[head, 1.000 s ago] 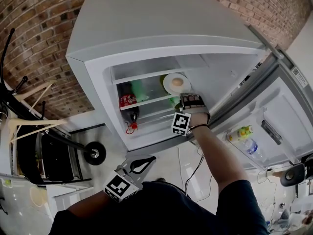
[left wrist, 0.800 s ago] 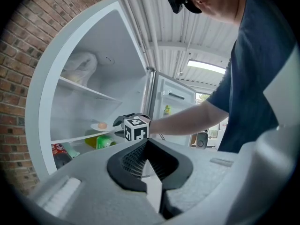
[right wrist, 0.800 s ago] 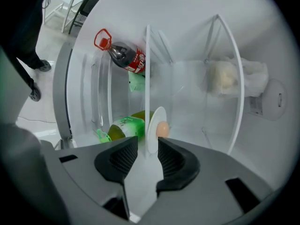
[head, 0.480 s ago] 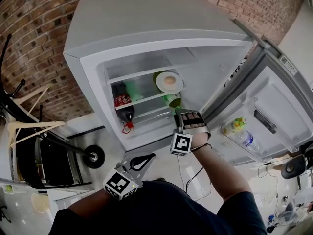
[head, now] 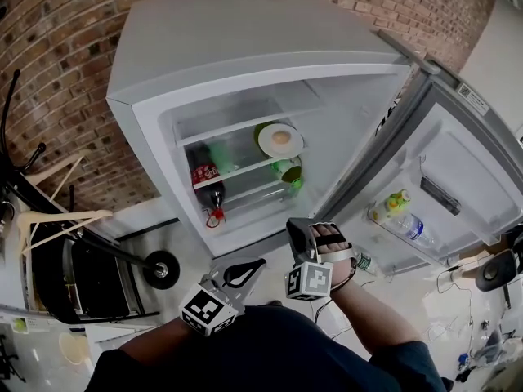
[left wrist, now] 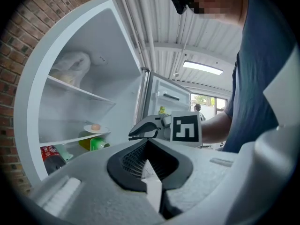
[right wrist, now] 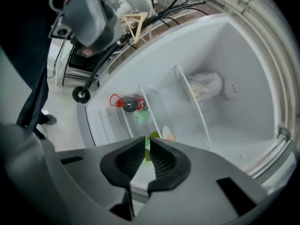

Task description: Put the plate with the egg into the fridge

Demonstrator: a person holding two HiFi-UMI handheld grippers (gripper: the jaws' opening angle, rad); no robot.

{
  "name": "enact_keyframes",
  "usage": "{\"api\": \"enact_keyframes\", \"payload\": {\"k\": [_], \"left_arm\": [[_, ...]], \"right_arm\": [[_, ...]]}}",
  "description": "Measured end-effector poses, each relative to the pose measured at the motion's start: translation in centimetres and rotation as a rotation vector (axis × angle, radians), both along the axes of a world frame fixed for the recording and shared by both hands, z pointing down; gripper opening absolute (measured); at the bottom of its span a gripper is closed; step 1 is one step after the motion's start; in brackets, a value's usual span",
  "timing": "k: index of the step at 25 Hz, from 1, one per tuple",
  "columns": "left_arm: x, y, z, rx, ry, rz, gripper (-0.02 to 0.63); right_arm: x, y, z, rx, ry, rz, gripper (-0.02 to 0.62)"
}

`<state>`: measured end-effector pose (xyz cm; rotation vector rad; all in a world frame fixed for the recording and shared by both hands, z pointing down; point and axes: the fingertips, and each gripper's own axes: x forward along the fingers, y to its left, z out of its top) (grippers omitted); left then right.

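Both tongs are empty: my left gripper (left wrist: 147,143) has its jaws together, and my right gripper (right wrist: 146,144) is closing to a narrow gap. Beyond, in the open fridge (head: 245,39), the plate (head: 280,140) lies flat on the middle shelf with the egg (head: 281,137) on it. I cannot tell which way the egg's long axis runs. Below them a red-labelled bottle (head: 206,178) points its neck outward, its print unreadable.

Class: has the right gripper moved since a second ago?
Yes. The right gripper, jaws closing empty, has drawn back from the white round plate with the egg on the fridge shelf.
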<state>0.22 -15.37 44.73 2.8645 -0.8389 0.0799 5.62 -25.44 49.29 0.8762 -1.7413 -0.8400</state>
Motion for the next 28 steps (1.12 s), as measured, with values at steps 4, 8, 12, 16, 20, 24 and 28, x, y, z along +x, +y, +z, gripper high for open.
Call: {"api": "enact_keyframes", "payload": {"k": [4, 8, 12, 16, 20, 24, 28], "left_arm": [[0.2, 0.1, -0.1, 0.009, -0.010, 0.006, -0.002], [0.3, 0.2, -0.3, 0.005, -0.004, 0.008, -0.002], [0.2, 0.3, -0.2, 0.013, -0.015, 0.014, -0.002], [0.2, 0.4, -0.4, 0.005, -0.001, 0.012, -0.002], [0.3, 0.6, -0.5, 0.004, -0.007, 0.021, -0.002], [0.4, 0.9, -0.4, 0.005, -0.012, 0.035, -0.002], [0.3, 1.0, -0.1, 0.011, -0.042, 0.045, -0.002]], "right_arm": [[-1.5, 2.7, -0.9, -0.048, -0.145, -0.008, 0.025], [-2.0, 4.4, -1.9, -0.083, -0.278, 0.002, 0.015], [-2.1, 5.7, -2.3, -0.179, -0.477, 0.031, 0.012], [-2.0, 6.7, -2.5, -0.280, -0.672, 0.047, 0.011], [-2.3, 8.0, -2.7, -0.413, -0.897, 0.058, 0.011], [-2.4, 8.7, -2.8, -0.497, -1.064, 0.067, 0.011], [-2.5, 9.3, -3.0, -0.502, -1.118, 0.056, 0.011]]}}
